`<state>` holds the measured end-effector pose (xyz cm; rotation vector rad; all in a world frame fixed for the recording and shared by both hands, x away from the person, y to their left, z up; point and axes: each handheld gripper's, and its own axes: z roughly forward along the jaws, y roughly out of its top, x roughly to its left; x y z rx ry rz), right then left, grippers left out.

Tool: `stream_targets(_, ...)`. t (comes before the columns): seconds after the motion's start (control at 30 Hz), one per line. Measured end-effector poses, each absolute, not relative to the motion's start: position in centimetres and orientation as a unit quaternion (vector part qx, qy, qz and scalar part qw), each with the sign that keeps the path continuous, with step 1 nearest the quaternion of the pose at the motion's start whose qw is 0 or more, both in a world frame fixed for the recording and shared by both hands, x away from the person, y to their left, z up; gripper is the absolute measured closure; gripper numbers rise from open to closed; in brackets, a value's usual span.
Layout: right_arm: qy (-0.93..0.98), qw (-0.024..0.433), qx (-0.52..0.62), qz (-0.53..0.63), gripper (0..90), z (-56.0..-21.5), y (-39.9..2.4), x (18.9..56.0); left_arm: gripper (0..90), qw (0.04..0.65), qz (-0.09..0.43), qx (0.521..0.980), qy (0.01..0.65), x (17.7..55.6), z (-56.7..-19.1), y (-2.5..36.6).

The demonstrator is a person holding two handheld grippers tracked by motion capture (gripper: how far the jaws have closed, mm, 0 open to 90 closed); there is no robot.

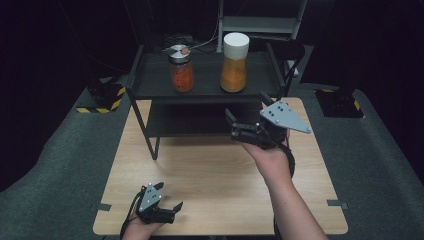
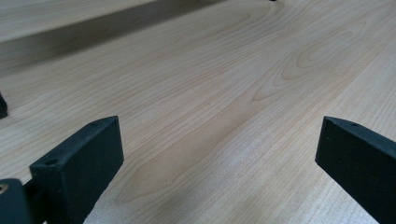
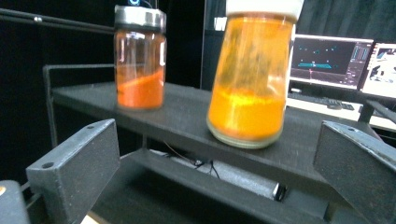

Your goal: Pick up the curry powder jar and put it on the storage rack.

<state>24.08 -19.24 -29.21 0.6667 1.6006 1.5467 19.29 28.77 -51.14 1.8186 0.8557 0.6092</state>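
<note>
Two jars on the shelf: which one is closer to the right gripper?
The jar with the white lid, the taller one holding yellow-orange powder. It stands just ahead of the open right gripper; the metal-lidded jar with red-orange powder stands farther off on the shelf.

The high view looks forward and down from above the person's side onto the whole table (image 1: pixel 210 175) and the black shelf (image 1: pixel 205 87) at its far end. The left gripper view sits low, close over the tabletop (image 2: pixel 224 93), looking along the wood between its two jaws. The right gripper view faces the shelf (image 3: pixel 187 121) from near, level with its top board, taking in the white-capped jar (image 3: pixel 250 74) and the metal-lidded jar (image 3: pixel 140 60), both also seen from above
</note>
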Motion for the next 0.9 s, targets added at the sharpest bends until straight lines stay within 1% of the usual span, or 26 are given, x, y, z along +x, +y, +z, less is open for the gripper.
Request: stream_targets(0.9, 0.684, 0.386, 0.270, 0.556, 0.0, -37.0, -21.2, 21.6, 1.6, 0.502, 0.247, 0.750, 0.352, 19.4, -51.2, 29.0)
